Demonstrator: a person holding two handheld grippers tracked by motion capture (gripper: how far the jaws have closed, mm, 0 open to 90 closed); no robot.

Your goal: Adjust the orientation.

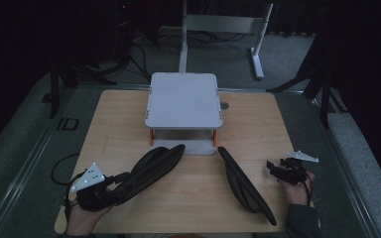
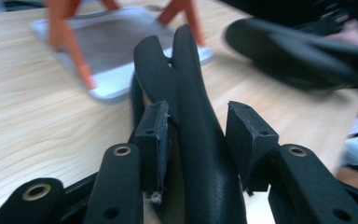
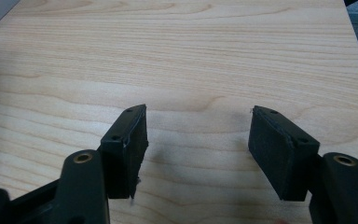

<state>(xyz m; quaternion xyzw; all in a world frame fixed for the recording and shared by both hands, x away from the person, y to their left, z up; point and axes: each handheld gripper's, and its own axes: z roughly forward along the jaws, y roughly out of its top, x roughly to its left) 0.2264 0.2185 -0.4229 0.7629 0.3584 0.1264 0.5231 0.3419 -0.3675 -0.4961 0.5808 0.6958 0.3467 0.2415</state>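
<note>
between left gripper [image 2: 198, 140] pads: black shoe [image 2: 191, 116].

A long, flat, black textured insole-shaped pad [image 1: 151, 166] is seen at the left of the wooden tabletop, angled from the near left toward the grey two-level stand, its far tip just before the stand's base. In the left gripper view [image 2: 191, 121] it appears doubled, two layers standing on edge between the pads. A matching black pad [image 1: 243, 186] lies at the right, stretched diagonally.
</note>
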